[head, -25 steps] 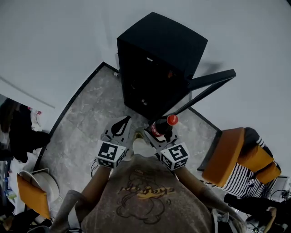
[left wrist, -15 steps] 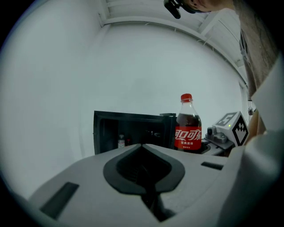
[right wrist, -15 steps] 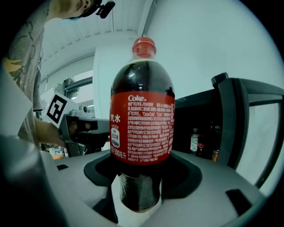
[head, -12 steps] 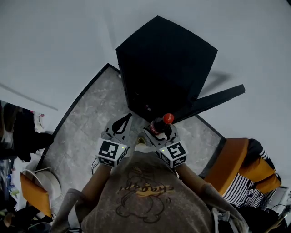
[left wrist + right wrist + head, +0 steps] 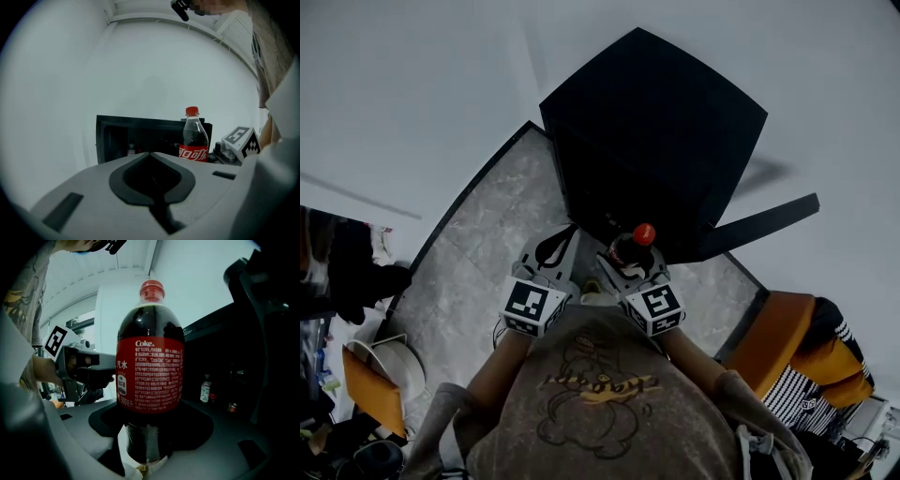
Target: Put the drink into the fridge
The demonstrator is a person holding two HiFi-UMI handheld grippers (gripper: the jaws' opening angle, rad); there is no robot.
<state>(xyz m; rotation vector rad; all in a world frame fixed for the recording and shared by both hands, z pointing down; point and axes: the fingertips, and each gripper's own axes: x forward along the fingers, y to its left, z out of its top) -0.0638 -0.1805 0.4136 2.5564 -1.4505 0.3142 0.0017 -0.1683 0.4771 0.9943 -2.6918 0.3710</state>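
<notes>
**First:** What is seen around the fridge?

**Second:** A pale, bare wall is seen behind the fridge [image 5: 647,122], and a mottled grey stone floor [image 5: 478,244] is laid in front of it. The fridge is a matt black box with square edges. Its door [image 5: 759,225] is swung wide, so the cavity is left open.

**First:** And where is the drink held?

**Second:** The drink [image 5: 150,376] — a clear plastic bottle of dark cola, red-capped and red-labelled — is clamped low on its smooth round body by the right gripper [image 5: 147,446], just before the fridge's open mouth. Its long axis is held upright. The cavity lies straight ahead of the jaws, so a level push forward is judged to be what is called for.

**First:** Is the other gripper needed?

**Second:** Probably not. The left gripper [image 5: 152,180] is carried beside the drink, its jaws closed together on nothing, and it is no nearer the fridge. Small bottles [image 5: 205,387] are stood deep inside the fridge — a free spot clear of them should be chosen.
</notes>
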